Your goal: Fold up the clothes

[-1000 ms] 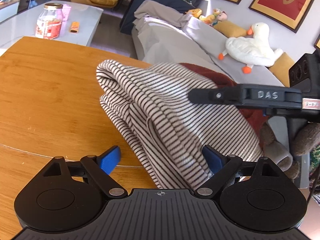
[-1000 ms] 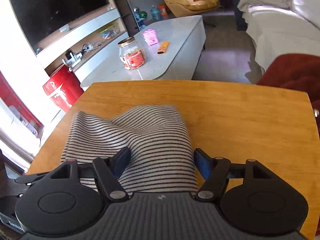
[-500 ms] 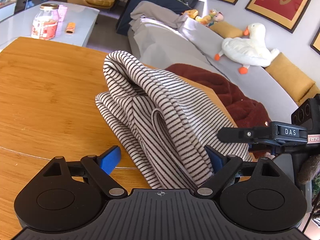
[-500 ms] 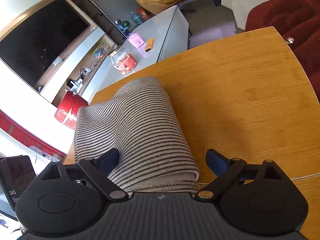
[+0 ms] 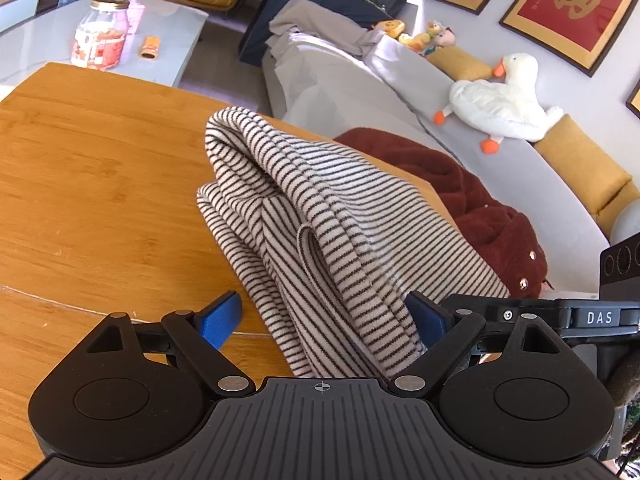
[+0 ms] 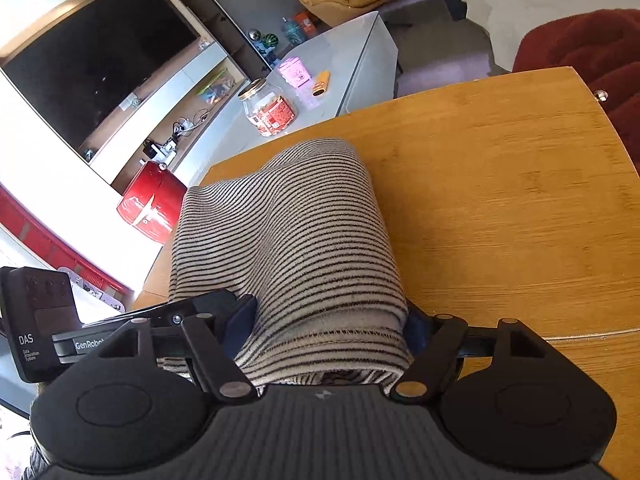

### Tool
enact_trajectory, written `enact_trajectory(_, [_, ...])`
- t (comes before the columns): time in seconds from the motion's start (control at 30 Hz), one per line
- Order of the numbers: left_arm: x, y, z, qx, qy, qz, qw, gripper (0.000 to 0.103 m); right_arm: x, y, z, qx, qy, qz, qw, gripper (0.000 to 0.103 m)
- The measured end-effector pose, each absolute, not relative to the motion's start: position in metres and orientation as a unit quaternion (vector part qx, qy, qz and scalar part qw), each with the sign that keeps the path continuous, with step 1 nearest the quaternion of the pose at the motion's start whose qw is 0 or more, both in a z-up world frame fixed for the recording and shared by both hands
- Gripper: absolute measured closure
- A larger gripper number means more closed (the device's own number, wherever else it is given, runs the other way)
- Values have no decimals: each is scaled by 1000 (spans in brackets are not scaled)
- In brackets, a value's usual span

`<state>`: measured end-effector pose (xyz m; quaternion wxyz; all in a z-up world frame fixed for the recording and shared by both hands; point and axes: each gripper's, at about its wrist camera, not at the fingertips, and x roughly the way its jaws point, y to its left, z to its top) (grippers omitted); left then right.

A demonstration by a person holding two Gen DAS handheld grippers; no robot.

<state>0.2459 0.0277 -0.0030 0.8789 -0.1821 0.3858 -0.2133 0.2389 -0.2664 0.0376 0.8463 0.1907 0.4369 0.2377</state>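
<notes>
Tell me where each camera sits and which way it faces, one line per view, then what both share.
Left wrist: rides the left claw, facing the sofa and toy goose; its blue fingers stand wide, and the right claw's body shows at right.
Right wrist: rides the right claw, facing the TV wall; the left claw's body shows at left.
Shared: striped garment, wooden table, jar.

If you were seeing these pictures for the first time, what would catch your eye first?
The bunched cream knit garment with thin dark stripes lies on the orange wooden table, running between the fingers of both grippers. Behind it, a white plush duck with an orange bill rests on the grey sofa, beside a dark red fleece garment.
</notes>
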Motion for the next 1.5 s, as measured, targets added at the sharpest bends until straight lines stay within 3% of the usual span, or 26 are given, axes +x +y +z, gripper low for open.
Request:
enact_trajectory(0.27, [236,24,3,-193,389,-233,870,12,244,-268,52,161,402,220,874,21])
enact_trajectory(0.37, [235,20,-3,-203,398,-237,863,13,247,-268,57,144,385,212,886,12])
enact_trajectory(0.57, [234,17,-7,-208,398,-240,861,15,264,-260,41,132,387,213,887,8])
enact_trajectory(0.67, [234,22,-8,-217,399,-241,858,18,270,-257,32,153,389,221,881,8])
enact_trajectory(0.73, [233,26,-9,-225,399,-242,855,19,267,-249,31,151,393,238,875,15])
enact_trajectory(1.0, [225,48,0,-230,382,-217,869,25,246,-235,32,137,400,263,867,23])
enact_trajectory(1.07, [224,54,3,-239,379,-216,868,34,241,-234,30,138,402,268,865,23])
enact_trajectory(1.5, [216,47,13,-223,373,-222,873,32,240,-238,24,150,399,255,868,8])
